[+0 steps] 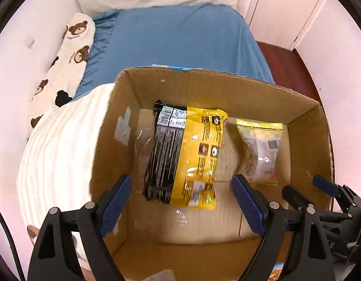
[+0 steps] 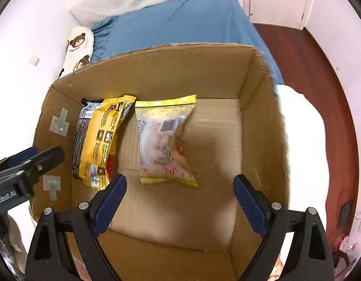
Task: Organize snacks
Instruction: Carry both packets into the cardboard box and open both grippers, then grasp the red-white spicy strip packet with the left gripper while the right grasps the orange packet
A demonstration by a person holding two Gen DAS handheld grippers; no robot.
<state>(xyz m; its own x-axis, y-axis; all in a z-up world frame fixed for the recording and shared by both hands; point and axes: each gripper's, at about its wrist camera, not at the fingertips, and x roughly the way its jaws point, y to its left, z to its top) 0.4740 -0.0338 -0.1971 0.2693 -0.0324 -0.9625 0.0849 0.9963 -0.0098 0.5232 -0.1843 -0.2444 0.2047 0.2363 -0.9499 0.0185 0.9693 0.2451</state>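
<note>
An open cardboard box (image 1: 203, 89) (image 2: 168, 70) stands on a bed. A yellow and black snack bag (image 1: 185, 154) (image 2: 98, 140) lies flat in it near the left wall. Beside that bag, on its right, lies a clear packet with yellow edges (image 1: 262, 149) (image 2: 164, 140). My left gripper (image 1: 182, 201) hangs open over the yellow and black bag, nothing between its fingers. My right gripper (image 2: 180, 201) is open above the box floor, just in front of the clear packet and apart from it. Each wrist view also catches the other gripper: right gripper (image 1: 300, 183), left gripper (image 2: 47, 151).
The box rests on a blue sheet (image 1: 180, 35) next to a striped white blanket (image 1: 58, 152). A bear-print pillow (image 1: 72, 46) lies along the left wall. Dark wood floor (image 2: 320, 93) runs to the right of the bed. Foil-wrapped things (image 2: 7, 245) lie outside the box, lower left.
</note>
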